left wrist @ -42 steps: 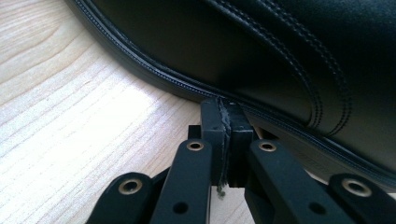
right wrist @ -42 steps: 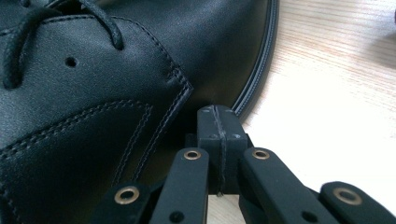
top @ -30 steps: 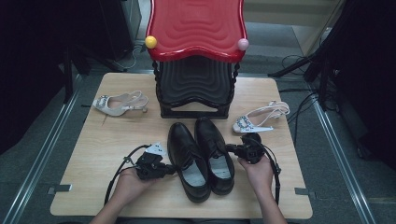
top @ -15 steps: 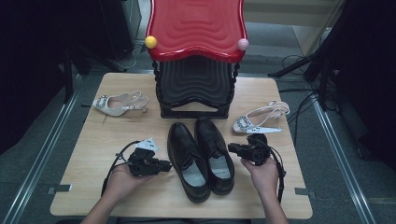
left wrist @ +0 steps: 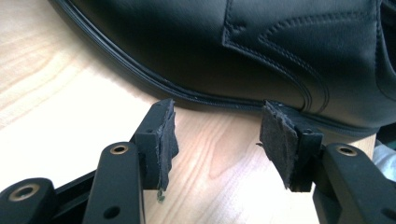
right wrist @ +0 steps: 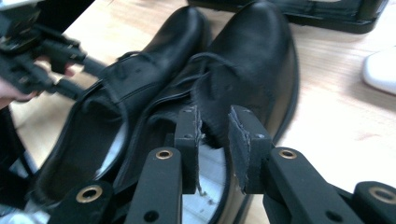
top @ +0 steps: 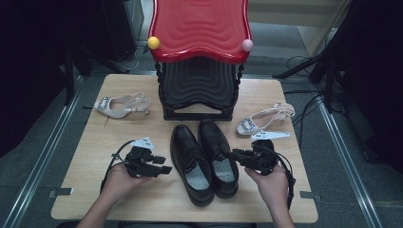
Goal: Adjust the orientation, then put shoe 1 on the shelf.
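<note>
A pale wooden table [top: 95,142] is standing on a grey floor between two metal rails, with dark equipment and loose cables lying around it. At its far edge a red stool [top: 199,26] is sitting atop a black ribbed stand [top: 198,90], a yellow ball [top: 153,42] and a pink ball [top: 247,45] showing at its front corners. A pair of black leather shoes [top: 204,161] is lying side by side in the middle of the near half, toes pointing to the far edge. A pale heeled sandal [top: 122,104] is lying near the far left corner, and a second sandal [top: 266,119] is resting toward the right edge. The left gripper [top: 159,165] is hovering just left of the left shoe — its jaws have just been opening and are standing spread wide, bare wood between the pads [left wrist: 168,140], gripping nothing. The right gripper [top: 236,156] is sitting just beside the right shoe — its jaws have just been opening too, now parted by a narrow gap above the shoe's opening, pinching nothing.
</note>
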### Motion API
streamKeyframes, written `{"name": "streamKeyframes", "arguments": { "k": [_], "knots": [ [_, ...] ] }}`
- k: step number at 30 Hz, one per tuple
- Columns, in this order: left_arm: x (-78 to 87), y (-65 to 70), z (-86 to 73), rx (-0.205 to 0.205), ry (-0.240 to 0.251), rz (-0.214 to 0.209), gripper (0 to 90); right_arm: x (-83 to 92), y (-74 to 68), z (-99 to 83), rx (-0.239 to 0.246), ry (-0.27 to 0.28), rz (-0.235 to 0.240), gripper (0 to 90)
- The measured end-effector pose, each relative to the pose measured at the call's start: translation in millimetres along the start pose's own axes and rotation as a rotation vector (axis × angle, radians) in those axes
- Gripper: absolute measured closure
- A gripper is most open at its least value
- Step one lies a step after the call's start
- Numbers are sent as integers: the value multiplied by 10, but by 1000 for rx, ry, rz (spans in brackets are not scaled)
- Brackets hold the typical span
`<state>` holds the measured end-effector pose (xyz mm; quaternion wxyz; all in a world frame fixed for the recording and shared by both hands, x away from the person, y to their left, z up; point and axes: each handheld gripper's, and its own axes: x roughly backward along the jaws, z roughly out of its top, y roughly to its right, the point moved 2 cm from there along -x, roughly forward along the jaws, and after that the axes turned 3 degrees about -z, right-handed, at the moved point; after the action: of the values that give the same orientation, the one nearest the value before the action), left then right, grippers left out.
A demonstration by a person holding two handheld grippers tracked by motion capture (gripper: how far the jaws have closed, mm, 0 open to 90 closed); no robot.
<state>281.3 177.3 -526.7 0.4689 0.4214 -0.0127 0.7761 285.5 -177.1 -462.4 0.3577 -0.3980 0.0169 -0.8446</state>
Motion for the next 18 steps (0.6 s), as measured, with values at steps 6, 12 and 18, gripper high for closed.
{"name": "streamKeyframes", "arguments": {
  "k": [6,12,18],
  "knots": [
    [45,-29,36,-18,19,24,451,46,-130,-11,21,-20,11,744],
    [94,-63,81,-31,30,39,452,23,-259,-57,40,-45,18,726],
    [100,-92,101,-32,42,47,452,-26,-381,-80,50,-75,23,711]
  ]
}}
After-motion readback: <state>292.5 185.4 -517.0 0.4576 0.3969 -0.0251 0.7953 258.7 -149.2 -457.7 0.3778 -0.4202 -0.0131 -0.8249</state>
